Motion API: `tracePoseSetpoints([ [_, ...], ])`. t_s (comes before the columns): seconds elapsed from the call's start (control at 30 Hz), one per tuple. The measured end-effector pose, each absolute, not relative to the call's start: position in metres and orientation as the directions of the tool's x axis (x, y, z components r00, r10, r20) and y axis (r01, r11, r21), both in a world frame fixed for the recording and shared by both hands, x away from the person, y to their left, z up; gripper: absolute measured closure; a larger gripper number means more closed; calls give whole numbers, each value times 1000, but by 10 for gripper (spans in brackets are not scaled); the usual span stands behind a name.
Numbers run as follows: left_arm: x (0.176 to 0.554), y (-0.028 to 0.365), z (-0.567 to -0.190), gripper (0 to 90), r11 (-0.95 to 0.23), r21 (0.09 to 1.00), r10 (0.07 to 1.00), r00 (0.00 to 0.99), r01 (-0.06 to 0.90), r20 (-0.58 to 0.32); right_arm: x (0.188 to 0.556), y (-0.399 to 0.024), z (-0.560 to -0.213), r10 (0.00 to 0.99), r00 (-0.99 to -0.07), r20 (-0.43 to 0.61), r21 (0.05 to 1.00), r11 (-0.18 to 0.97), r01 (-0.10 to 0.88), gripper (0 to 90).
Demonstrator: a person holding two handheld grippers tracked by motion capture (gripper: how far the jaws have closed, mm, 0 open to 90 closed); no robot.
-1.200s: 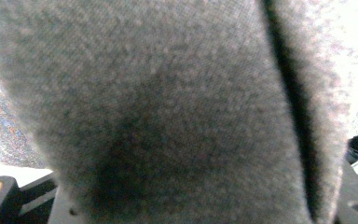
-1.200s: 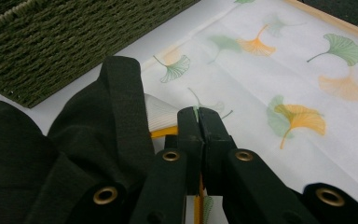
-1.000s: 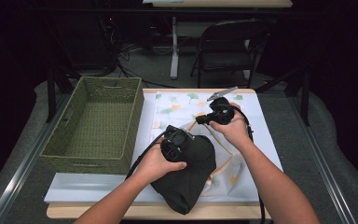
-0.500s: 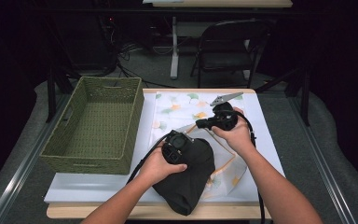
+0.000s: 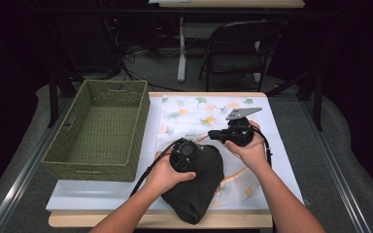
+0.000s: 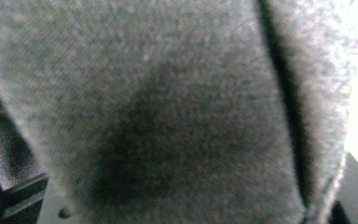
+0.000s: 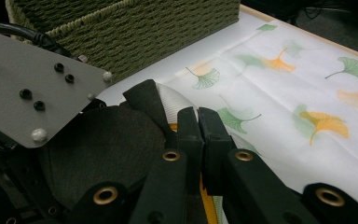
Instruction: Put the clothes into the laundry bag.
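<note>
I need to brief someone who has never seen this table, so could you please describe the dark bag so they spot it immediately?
Right of the green woven basket, a white cloth with ginkgo leaves covers the table. The dark bag lies at that cloth's near edge, under the left gripper: the one soft, near-black thing there.

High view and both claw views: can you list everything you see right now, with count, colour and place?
woven basket: one, olive green, left side of the table.
dark cloth: one, charcoal, bunched at the table's near edge.
leaf-print cloth: one, white with green and orange leaves, spread on the white mat right of the basket.
white mat: one, covering the table top.
table: one, light wood edge.
folding chair: one, black, on the floor beyond the table.
left claw: black, on the dark cloth, jaws just been opening, dark fabric across its view.
right claw: black, jaws shut, tips near the dark cloth's edge.
forearms: two, entering from below.
</note>
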State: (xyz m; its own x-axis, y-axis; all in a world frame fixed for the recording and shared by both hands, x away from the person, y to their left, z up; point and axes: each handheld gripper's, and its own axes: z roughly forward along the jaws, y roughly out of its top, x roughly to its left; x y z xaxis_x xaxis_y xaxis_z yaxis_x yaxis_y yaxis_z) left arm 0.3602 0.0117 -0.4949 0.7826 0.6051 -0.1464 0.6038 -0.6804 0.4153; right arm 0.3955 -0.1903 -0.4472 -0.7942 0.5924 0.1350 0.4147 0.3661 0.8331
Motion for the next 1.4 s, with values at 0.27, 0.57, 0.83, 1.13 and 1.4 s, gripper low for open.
tracePoseSetpoints([
  [0.27,363,11,-495,381,-666,400,619,766,629,-175,382,-191,-453,611,-785,104,852,352,387,886],
  [0.57,363,12,-494,400,-664,407,615,768,627,-181,378,-189,-452,602,-792,104,855,353,380,886],
  [0.83,367,11,-467,417,-662,448,611,779,600,-141,372,-189,-439,586,-798,143,891,275,362,887],
  [1.13,372,-1,-479,413,-653,455,616,774,605,-147,372,-194,-438,592,-790,160,900,241,363,886],
  [1.4,377,-2,-496,276,-626,466,634,756,625,-162,374,-194,-444,597,-786,159,888,262,379,887],
])
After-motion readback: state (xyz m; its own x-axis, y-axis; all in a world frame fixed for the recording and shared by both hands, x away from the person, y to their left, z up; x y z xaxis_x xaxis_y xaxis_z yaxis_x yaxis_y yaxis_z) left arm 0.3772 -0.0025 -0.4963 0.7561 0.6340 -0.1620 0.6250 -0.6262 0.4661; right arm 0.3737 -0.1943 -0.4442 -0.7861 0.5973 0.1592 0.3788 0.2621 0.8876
